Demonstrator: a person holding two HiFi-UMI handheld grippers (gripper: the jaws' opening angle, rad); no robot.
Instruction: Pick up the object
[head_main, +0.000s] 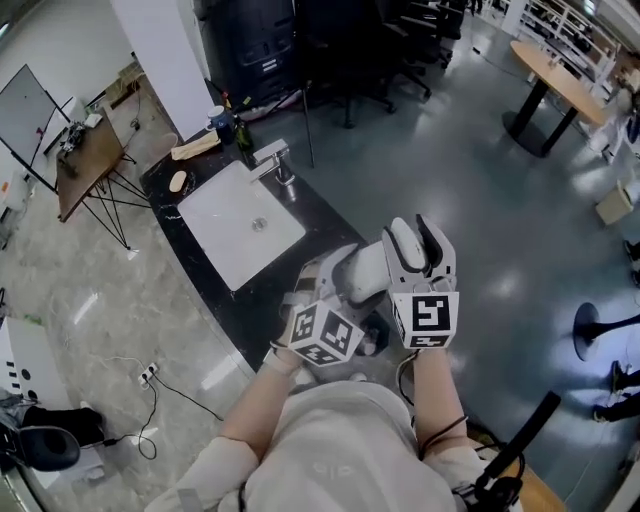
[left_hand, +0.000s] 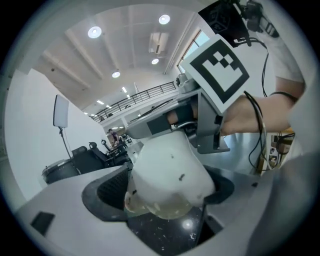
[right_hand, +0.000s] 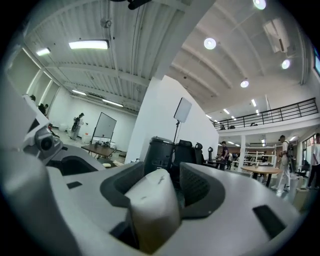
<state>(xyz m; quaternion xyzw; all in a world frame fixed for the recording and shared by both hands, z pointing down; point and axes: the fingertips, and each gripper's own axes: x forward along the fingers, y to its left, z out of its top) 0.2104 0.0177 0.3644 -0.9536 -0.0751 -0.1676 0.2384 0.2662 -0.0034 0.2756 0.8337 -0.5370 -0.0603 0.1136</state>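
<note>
In the head view a white cup-like object (head_main: 365, 272) hangs in the air between my two grippers, above the corner of a black counter (head_main: 330, 215). My left gripper (head_main: 333, 285) grips its left end; in the left gripper view the object (left_hand: 167, 170) fills the gap between both dark pads of that gripper (left_hand: 165, 192). My right gripper (head_main: 420, 245) holds the other end. In the right gripper view the object (right_hand: 152, 205) sits wedged between the pads of that gripper (right_hand: 162, 187). A hand and the right gripper's marker cube (left_hand: 217, 65) show behind the object.
A white sink (head_main: 240, 225) with a faucet (head_main: 275, 160) is set in the counter. A dark bottle (head_main: 243, 135) and a mug (head_main: 218, 118) stand at its far end. A wooden table (head_main: 90, 165) stands at the left, a round table (head_main: 555, 70) at the far right.
</note>
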